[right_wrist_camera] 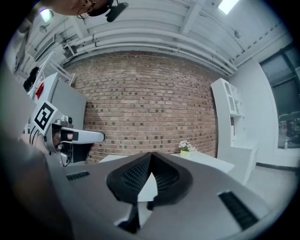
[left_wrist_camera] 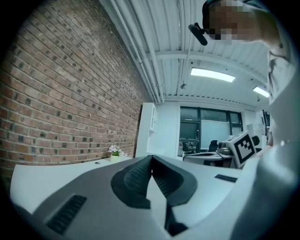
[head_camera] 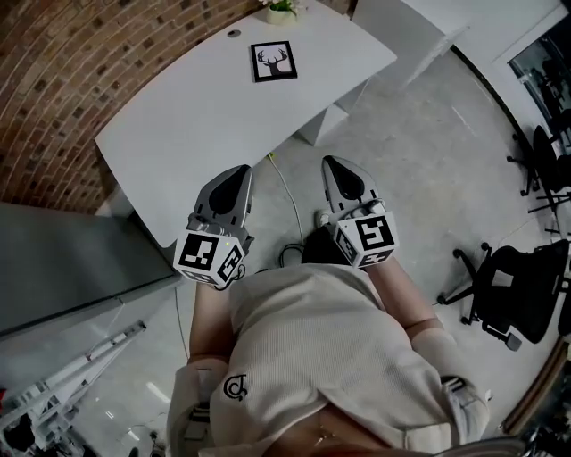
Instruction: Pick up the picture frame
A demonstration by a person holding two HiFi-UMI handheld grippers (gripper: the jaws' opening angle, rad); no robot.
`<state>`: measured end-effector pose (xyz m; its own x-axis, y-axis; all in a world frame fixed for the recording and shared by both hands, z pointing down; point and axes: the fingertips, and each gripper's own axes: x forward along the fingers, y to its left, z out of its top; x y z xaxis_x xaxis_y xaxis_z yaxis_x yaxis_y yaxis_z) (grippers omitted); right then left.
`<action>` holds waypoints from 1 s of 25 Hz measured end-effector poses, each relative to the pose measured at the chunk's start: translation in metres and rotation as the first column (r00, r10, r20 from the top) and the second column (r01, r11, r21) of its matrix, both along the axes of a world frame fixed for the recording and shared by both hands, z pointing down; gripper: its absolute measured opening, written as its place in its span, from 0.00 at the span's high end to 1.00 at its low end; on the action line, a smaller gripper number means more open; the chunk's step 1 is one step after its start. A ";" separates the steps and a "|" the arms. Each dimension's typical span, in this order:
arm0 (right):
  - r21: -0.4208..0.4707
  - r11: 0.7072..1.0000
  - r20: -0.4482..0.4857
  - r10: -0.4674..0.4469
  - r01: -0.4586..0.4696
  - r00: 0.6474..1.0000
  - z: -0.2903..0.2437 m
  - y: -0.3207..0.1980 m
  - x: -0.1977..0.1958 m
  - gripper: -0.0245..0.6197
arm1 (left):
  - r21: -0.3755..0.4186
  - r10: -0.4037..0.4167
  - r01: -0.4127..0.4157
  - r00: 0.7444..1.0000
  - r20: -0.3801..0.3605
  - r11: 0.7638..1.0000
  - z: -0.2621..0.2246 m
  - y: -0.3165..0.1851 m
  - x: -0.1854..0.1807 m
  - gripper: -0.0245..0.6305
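a: where was the frame?

b: flat on the white table, toward its far end. it had a black border and a deer-head print facing up. a small potted plant stood just beyond it, by the brick wall.

a: how would it handle, you reckon?

b: light and stiff, i'd judge. if the front was glazed it would be smooth and breakable, though i couldn't tell glass from plastic. lying flat, it gave the jaws little to bite on.

a: so where to take hold?

b: on the black border, at an edge or corner, one jaw over and one under. it probably needed tipping up or sliding off the table's rim first. pressing on the middle of the print looked like a poor idea.

a: and the grippers?

b: both were closed on nothing. the left gripper had its pads meeting at the tips in its own view, and the right gripper the same. they would have to open before any grab.

a: were they close to it?

b: no, well apart from it. both were held out in front of the person, near the table's front corner and roughly level. the frame sat across most of the tabletop from them, and neither gripper view showed it, only the table, the plant and the wall.

a: anything else about?

b: cables lay on the floor under the grippers, and an office chair stood off to the right.
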<state>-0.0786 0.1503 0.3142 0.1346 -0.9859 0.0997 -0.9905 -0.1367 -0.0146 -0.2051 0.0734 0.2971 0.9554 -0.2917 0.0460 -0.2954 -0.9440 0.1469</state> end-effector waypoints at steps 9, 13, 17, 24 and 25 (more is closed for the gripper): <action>-0.096 0.988 0.004 -0.117 0.117 0.993 0.029 -0.056 0.139 0.95 | -0.076 -0.152 0.152 0.988 -0.005 0.986 0.014 -0.050 0.125 0.94; -0.121 0.977 -0.003 -0.179 0.177 0.984 0.039 -0.077 0.184 0.95 | -0.024 -0.234 0.234 0.972 0.010 0.972 0.015 -0.068 0.163 0.94; -0.143 0.958 0.020 -0.249 0.250 0.968 0.051 -0.100 0.210 0.95 | -0.051 -0.303 0.305 0.952 0.045 0.951 0.025 -0.082 0.180 0.94; -0.118 0.939 0.049 -0.319 0.323 0.946 0.059 -0.149 0.218 0.95 | -0.075 -0.400 0.407 0.912 0.094 0.910 0.044 -0.110 0.180 0.94; -0.118 0.938 0.051 -0.321 0.325 0.946 0.060 -0.156 0.219 0.95 | -0.079 -0.405 0.412 0.910 0.094 0.908 0.045 -0.115 0.181 0.94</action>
<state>0.1404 -0.0055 0.3742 -0.1941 -0.9554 0.2225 -0.9810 0.1879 -0.0493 -0.0240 -0.0416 0.3424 0.7465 -0.6463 0.1583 -0.6653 -0.7212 0.1928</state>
